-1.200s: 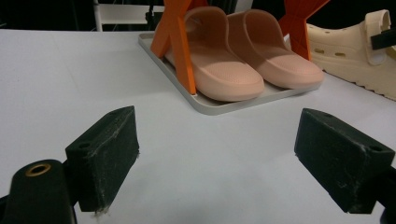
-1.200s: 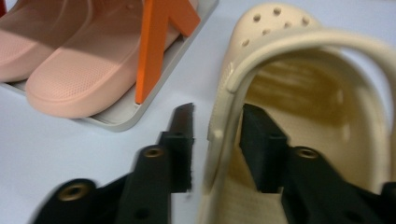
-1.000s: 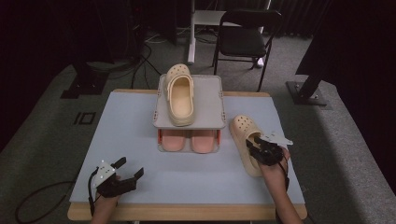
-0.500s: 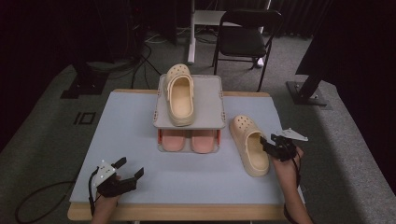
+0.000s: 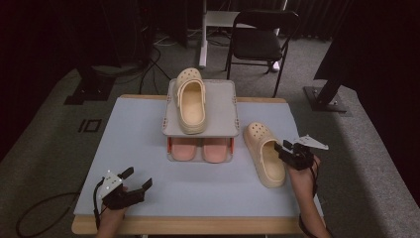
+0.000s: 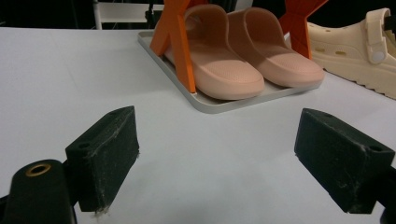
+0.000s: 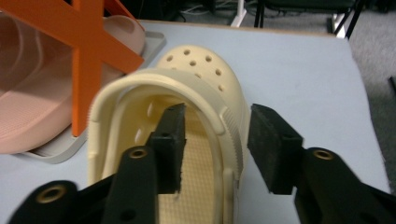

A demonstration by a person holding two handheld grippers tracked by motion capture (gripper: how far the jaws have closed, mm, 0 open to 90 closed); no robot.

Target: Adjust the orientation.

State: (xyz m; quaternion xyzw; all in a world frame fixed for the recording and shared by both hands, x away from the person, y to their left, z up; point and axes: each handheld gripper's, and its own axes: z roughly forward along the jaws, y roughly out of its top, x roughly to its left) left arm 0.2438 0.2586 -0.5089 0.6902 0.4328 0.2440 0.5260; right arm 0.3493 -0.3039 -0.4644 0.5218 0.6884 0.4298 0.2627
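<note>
The right gripper point(image 5: 286, 150) sits at the table's point(image 5: 138, 129) right edge, forearm rising from below, jaws astride the outer side wall of the cream clog point(image 5: 264, 152): one pad inside the shoe, one outside. The jaws have just been closing, though whether the pads press the wall yet is hard to tell. The clog is perforated at the toe and lies upright beside the shoe rack point(image 5: 200, 124). Since a second ago, this hand has shifted from over the clog to its right side. The left gripper point(image 5: 137, 179) rests near the front edge, fingers spread wide on nothing.
</note>
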